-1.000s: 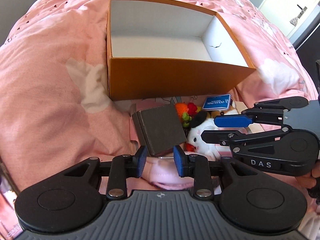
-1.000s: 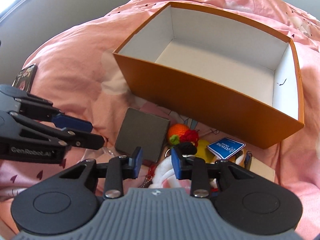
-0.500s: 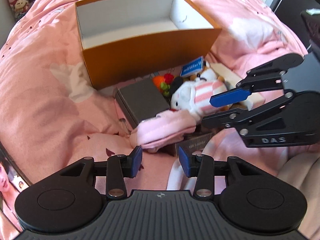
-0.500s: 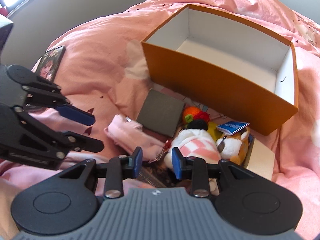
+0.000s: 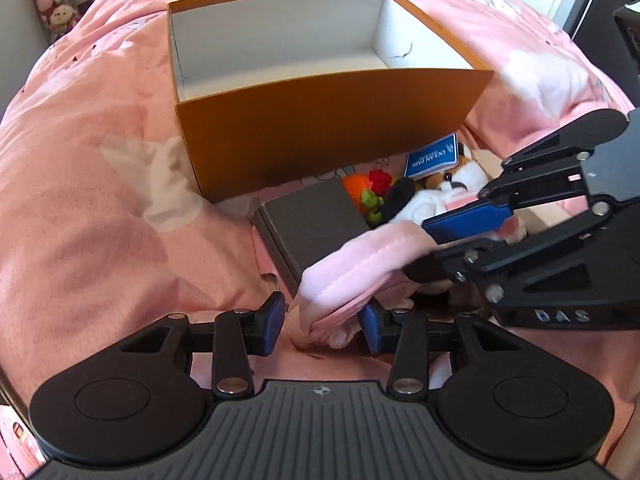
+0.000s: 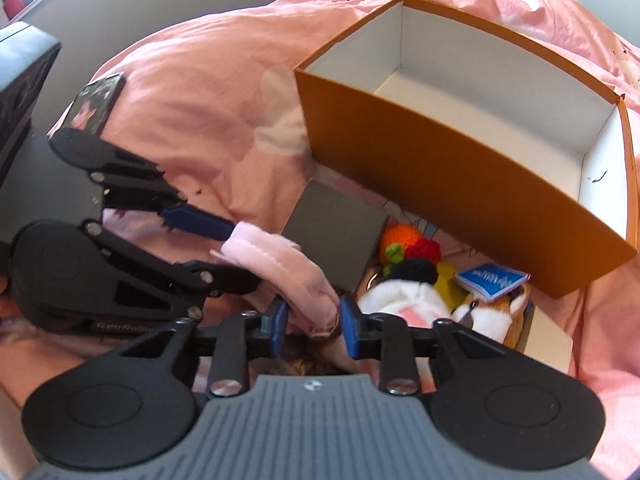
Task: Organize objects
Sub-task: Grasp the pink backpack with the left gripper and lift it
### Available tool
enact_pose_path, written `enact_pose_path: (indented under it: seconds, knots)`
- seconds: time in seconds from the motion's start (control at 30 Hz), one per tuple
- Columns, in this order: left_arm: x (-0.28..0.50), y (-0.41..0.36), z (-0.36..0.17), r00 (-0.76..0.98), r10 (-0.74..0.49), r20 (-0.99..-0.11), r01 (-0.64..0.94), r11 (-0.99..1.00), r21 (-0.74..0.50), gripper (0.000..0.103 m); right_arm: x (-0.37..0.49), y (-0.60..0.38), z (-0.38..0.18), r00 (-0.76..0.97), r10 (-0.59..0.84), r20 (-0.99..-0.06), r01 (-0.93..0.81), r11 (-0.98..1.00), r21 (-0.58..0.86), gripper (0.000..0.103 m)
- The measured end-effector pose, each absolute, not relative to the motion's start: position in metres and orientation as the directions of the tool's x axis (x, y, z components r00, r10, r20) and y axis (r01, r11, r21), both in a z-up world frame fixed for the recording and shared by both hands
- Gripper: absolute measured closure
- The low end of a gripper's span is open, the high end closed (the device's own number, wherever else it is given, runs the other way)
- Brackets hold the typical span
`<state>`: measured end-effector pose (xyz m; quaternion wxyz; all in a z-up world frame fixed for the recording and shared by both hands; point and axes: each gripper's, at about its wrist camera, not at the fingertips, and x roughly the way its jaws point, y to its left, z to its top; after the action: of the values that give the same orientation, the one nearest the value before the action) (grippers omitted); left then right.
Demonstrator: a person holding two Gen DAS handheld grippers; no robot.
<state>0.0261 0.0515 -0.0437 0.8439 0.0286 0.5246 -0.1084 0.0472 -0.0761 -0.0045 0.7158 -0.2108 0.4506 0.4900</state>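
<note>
Left wrist view: orange box [image 5: 328, 136] sitting empty at 12 o'clock; right gripper [image 6: 310, 326] jaws closing onto pink cloth [image 5: 360, 268], left gripper [image 5: 320, 326] jaws gaping around it; everything still waiting.

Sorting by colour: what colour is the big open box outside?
Orange box, white inside; left wrist view.

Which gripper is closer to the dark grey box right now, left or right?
Left, by a little. The left gripper sits just in front of the dark grey box, around one end of the pink cloth. The right gripper holds the cloth's other end, beside the white plush.
</note>
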Motion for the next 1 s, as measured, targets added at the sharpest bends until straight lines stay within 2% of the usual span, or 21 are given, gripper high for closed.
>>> enact_pose_path:
  seconds: [0.07,0.17,0.37,0.43,0.6,0.67,0.77,0.87,0.93,1.0]
  knots:
    - [0.027,0.052,-0.045,0.424,-0.166,-0.89,0.223,0.972,-0.076,0.054,0.057,-0.071,-0.006,0.108,0.521,-0.847,-0.88,0.446,0.161,0.087]
    - [0.031,0.053,-0.05,0.401,-0.2,-0.894,0.226,0.967,-0.114,0.045,0.069,-0.065,-0.009,0.108,0.522,-0.846,-0.859,0.478,0.185,0.089]
    - [0.038,0.05,-0.069,0.377,-0.168,-0.911,0.209,0.973,-0.093,0.044,0.085,-0.06,-0.014,0.118,0.526,-0.842,-0.834,0.513,0.203,0.089]
    - [0.041,0.051,-0.07,0.4,-0.161,-0.902,0.19,0.978,-0.09,0.047,0.086,-0.059,-0.015,0.117,0.528,-0.841,-0.833,0.513,0.206,0.088]
    - [0.047,0.048,-0.069,0.418,-0.165,-0.893,0.18,0.979,-0.097,0.069,0.089,-0.06,-0.017,0.127,0.529,-0.839,-0.828,0.522,0.204,0.087]
    - [0.044,0.051,-0.065,0.417,-0.183,-0.89,0.164,0.979,-0.124,0.073,0.09,-0.061,-0.015,0.117,0.532,-0.838,-0.825,0.522,0.216,0.079]
    - [0.04,0.061,-0.051,0.419,-0.188,-0.888,0.112,0.982,-0.155,0.077,0.089,-0.066,-0.008,0.118,0.551,-0.826,-0.826,0.516,0.227,0.077]
    - [0.038,0.072,-0.029,0.442,-0.166,-0.882,0.07,0.986,-0.15,0.078,0.094,-0.077,0.003,0.114,0.584,-0.804,-0.804,0.53,0.271,0.066]
    - [0.039,0.081,-0.016,0.449,-0.153,-0.88,0.024,0.987,-0.159,0.078,0.1,-0.081,0.009,0.11,0.6,-0.792,-0.781,0.545,0.305,0.065]
    - [0.041,0.089,-0.008,0.458,-0.136,-0.879,-0.019,0.987,-0.162,0.078,0.104,-0.08,0.01,0.113,0.603,-0.79,-0.775,0.551,0.309,0.06]
